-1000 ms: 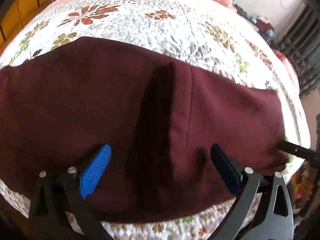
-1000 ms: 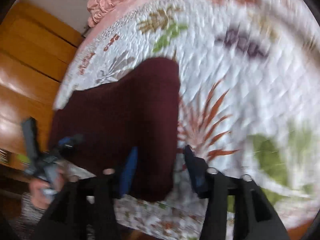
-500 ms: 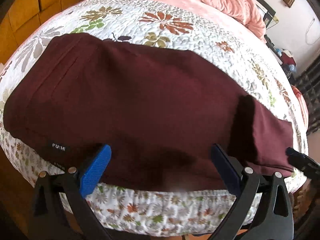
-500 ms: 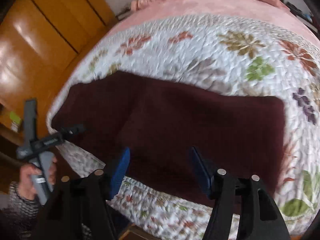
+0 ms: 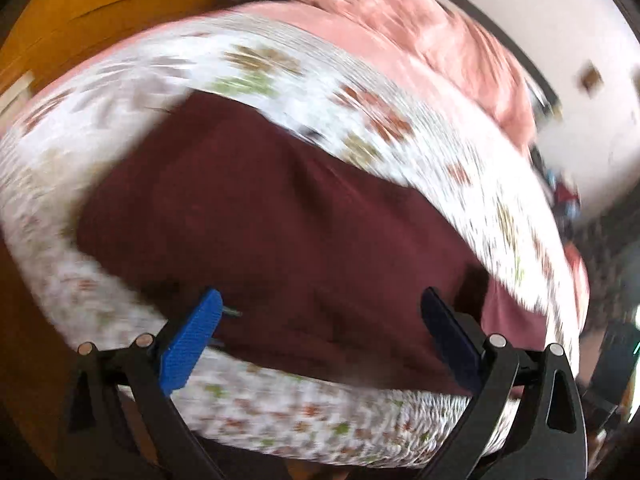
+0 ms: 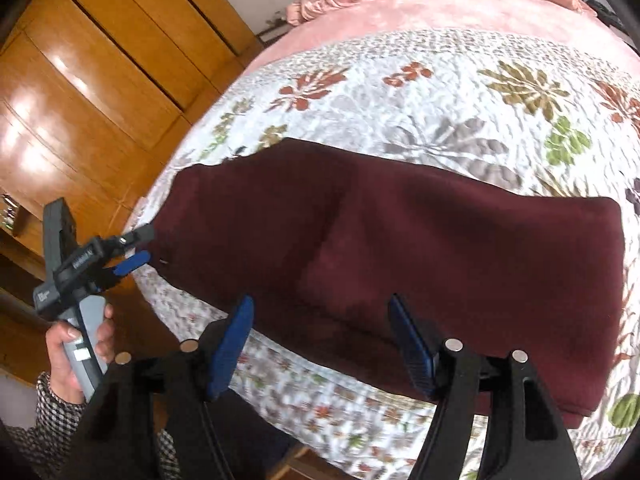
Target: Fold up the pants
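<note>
The pants (image 6: 400,264) lie folded on the bed (image 6: 420,92), long axis across my view, just ahead of both grippers; the left gripper (image 6: 134,246) is at their left end, fingers apart and empty; the right gripper (image 6: 324,344) is opening, empty; the left view is blurred, only the right shows edges clearly.

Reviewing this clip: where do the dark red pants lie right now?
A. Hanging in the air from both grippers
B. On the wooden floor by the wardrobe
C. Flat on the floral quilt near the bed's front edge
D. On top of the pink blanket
C: the maroon pants lie flat on the floral quilt near its front edge, with neither gripper's fingers holding them.
</note>
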